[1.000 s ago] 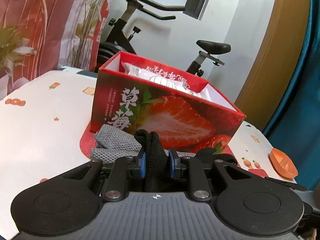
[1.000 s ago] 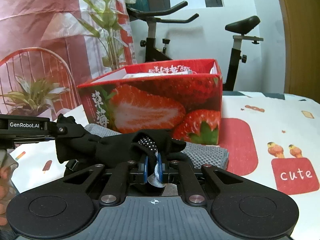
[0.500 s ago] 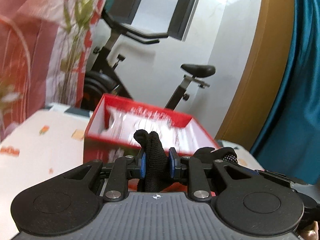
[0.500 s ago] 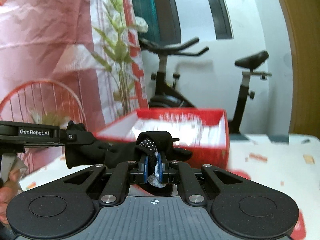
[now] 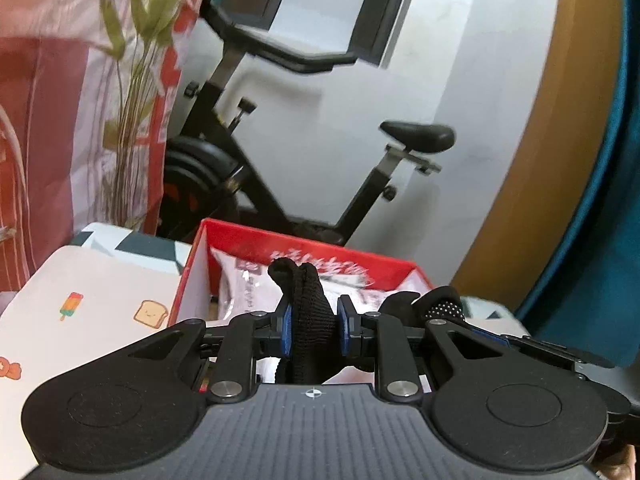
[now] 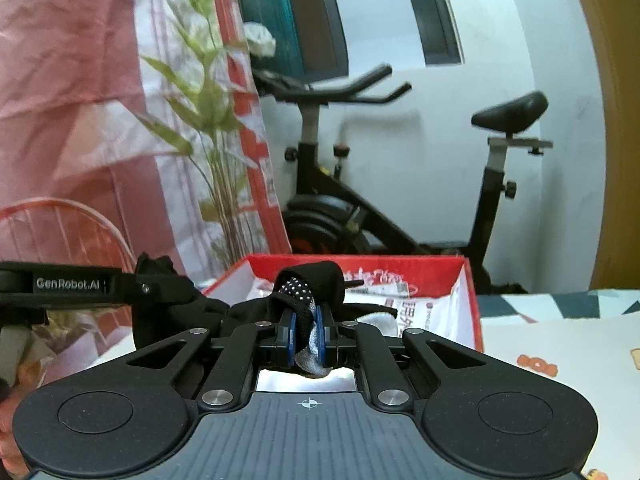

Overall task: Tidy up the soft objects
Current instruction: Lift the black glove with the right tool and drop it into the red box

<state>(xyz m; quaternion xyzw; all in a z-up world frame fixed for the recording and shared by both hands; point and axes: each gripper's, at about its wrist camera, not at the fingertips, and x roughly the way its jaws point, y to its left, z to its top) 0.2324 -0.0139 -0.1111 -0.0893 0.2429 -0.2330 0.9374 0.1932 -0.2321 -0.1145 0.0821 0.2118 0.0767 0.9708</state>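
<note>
The left gripper (image 5: pixel 313 327) clamps a black glove (image 5: pixel 310 312). The right gripper (image 6: pixel 307 334) pinches its other end above the red strawberry box (image 6: pixel 466 280).

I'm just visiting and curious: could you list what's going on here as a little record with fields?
held item: black glove, stretched between both tools
left tool: shut on glove
right tool: shut on glove
box: red, open, just ahead of both tools
box contents: white printed packet
surface: white cloth with cartoon prints
background: exercise bike
</note>
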